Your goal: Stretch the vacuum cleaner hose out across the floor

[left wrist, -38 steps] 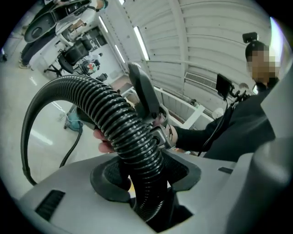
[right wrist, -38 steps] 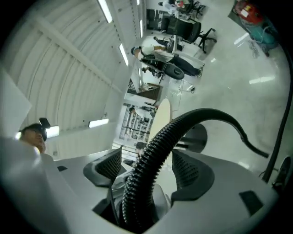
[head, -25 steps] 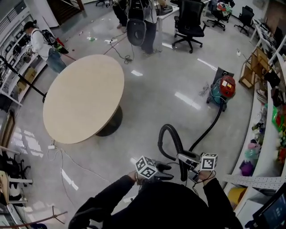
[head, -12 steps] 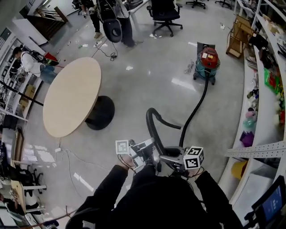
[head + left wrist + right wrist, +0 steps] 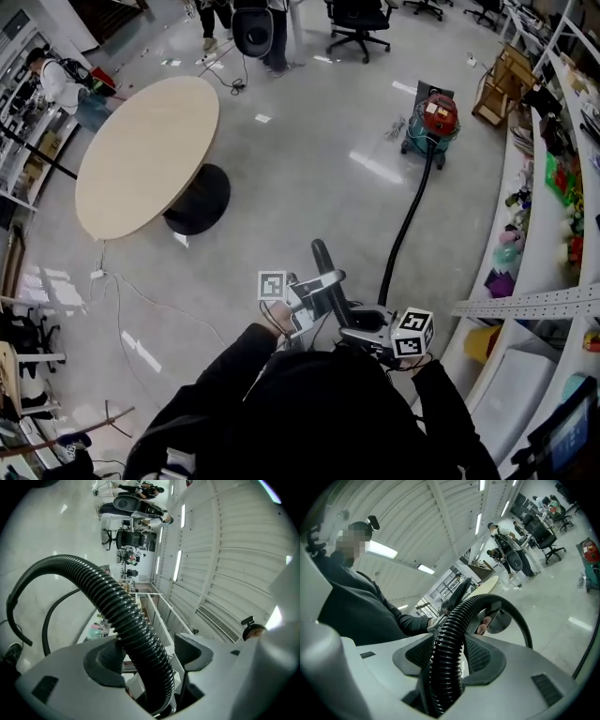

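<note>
Hose [image 5: 405,225], black and ribbed, runs across the glossy floor [image 5: 309,169] from the red-topped vacuum [image 5: 437,117] near the shelves [image 5: 553,187] to the person at the bottom of the head view, where it arches up in a short loop. The right gripper [image 5: 450,657] is clamped on it, both pads pressing its sides. The left gripper [image 5: 149,656], jaws just opening, has the hose loose between them, clear of one pad. A round table [image 5: 141,155] stands well apart.
</note>
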Demonstrator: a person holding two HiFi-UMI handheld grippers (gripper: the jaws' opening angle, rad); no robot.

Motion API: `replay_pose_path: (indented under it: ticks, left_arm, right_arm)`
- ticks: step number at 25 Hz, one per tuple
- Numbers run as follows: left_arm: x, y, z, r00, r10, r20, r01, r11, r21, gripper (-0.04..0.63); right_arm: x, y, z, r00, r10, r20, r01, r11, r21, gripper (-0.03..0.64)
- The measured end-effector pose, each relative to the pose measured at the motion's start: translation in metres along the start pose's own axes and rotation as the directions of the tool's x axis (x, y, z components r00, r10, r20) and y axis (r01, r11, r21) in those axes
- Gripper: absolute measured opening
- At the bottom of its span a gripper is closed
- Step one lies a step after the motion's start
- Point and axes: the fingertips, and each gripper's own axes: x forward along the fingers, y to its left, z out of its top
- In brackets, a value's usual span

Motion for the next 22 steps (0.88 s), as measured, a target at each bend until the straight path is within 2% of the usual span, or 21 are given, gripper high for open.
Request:
replay_pose_path:
  ticks: [1,2,4,6,7,8,9,11,13,15,16,18,20,22]
  left_arm:
    - [-0.013,-0.001,-0.007,1.0,0.005,-0.009,-0.005,1.0,0.012,0.323]
    - [-0.026,-0.002,-0.013,1.0,0.017,-0.015,-0.017,1.0,0.023,0.258]
    - [-0.052,-0.007,-0.024,0.998,0.036,-0.048,-0.033,0.996,0.079,0.241]
    - [-0.073,-0.011,-0.034,0.992,0.051,-0.113,-0.03,0.983,0.182,0.233]
    - [-0.084,-0.012,-0.038,0.987,0.066,-0.147,-0.03,0.971,0.236,0.23]
    - [-0.094,-0.011,-0.044,0.98,0.087,-0.176,-0.034,0.958,0.286,0.218]
    - [-0.105,-0.009,-0.051,0.973,0.116,-0.202,-0.044,0.943,0.33,0.213]
    - [-0.125,-0.006,-0.068,0.953,0.172,-0.248,-0.06,0.913,0.403,0.202]
    - [-0.137,-0.009,-0.084,0.931,0.213,-0.297,-0.053,0.883,0.467,0.195]
    - [-0.14,-0.016,-0.1,0.908,0.243,-0.343,-0.027,0.848,0.53,0.195]
    - [-0.139,-0.019,-0.11,0.895,0.257,-0.364,-0.01,0.828,0.56,0.195]
    - [-0.134,-0.025,-0.132,0.866,0.293,-0.404,0.022,0.786,0.617,0.196]
    - [-0.128,-0.026,-0.158,0.83,0.337,-0.444,0.051,0.747,0.662,0.196]
    - [-0.123,-0.024,-0.188,0.787,0.387,-0.481,0.076,0.713,0.697,0.196]
  right_arm:
    - [0.01,0.009,-0.011,1.0,-0.007,-0.026,0.007,1.0,-0.01,0.202]
    - [0.021,0.016,-0.021,0.998,-0.023,-0.058,0.021,1.0,-0.022,0.202]
    - [0.045,0.026,-0.039,0.988,-0.071,-0.138,0.063,0.996,-0.061,0.201]
    - [0.065,0.033,-0.05,0.971,-0.115,-0.207,0.101,0.992,-0.08,0.217]
    - [0.071,0.035,-0.053,0.967,-0.126,-0.223,0.114,0.991,-0.064,0.299]
    - [0.074,0.037,-0.054,0.967,-0.129,-0.22,0.125,0.992,-0.033,0.337]
    - [0.074,0.04,-0.052,0.972,-0.134,-0.193,0.138,0.99,0.01,0.342]
    - [0.064,0.042,-0.035,0.982,-0.174,-0.074,0.181,0.977,0.111,0.342]
    - [0.052,0.033,-0.009,0.966,-0.254,0.039,0.241,0.948,0.208,0.341]
    - [0.052,0.02,0.006,0.954,-0.29,0.077,0.253,0.915,0.315,0.341]
    - [0.057,0.017,0.01,0.959,-0.27,0.089,0.219,0.901,0.373,0.341]
    - [0.077,0.024,0.027,0.976,-0.174,0.133,0.1,0.892,0.44,0.341]
    - [0.097,0.039,0.04,0.987,-0.086,0.133,0.022,0.905,0.425,0.342]
    - [0.11,0.055,0.032,0.998,-0.014,0.058,-0.01,0.915,0.403,0.341]
